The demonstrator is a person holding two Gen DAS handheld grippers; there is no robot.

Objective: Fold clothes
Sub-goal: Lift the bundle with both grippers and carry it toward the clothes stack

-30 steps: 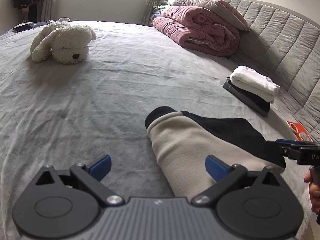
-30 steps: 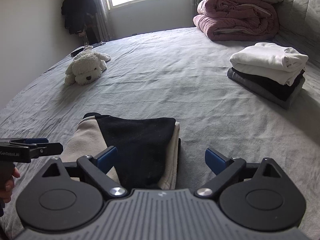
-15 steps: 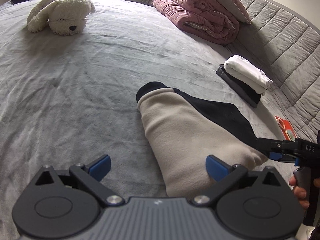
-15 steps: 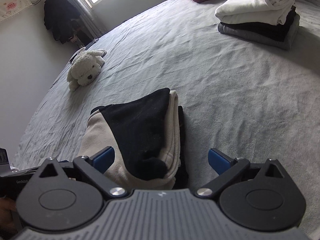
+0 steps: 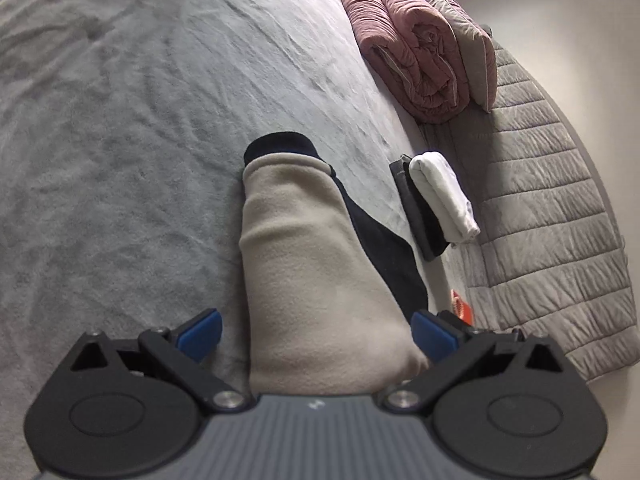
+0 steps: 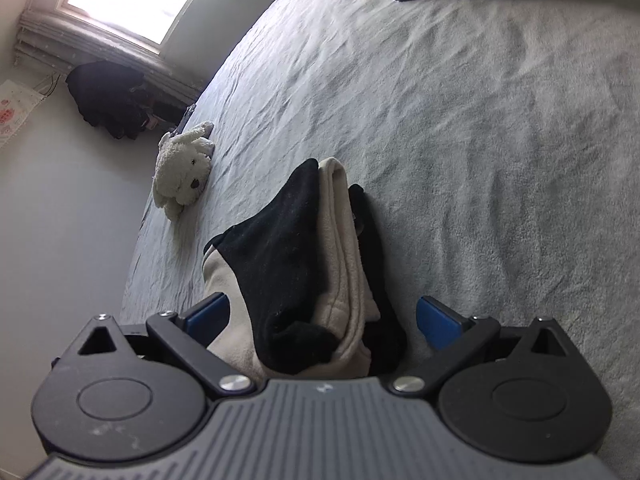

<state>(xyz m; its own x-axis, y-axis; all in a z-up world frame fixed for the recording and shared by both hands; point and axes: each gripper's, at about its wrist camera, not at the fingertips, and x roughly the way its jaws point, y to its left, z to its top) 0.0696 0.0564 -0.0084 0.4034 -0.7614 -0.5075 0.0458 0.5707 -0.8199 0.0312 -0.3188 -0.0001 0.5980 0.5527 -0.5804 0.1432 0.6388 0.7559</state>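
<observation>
Left wrist shows our left gripper (image 5: 316,334) spread wide around the folded fleece (image 5: 312,280) on the bed (image 5: 120,160); our right gripper (image 6: 322,318) likewise. We should pinch all layers together.

Left gripper (image 5: 316,334): jaws spread wide, blue pads (image 5: 200,334) well apart, tilted downward. Right gripper (image 6: 322,320): jaws likewise spread wide, pads (image 6: 436,322) clear, apparently gripping nothing.
</observation>
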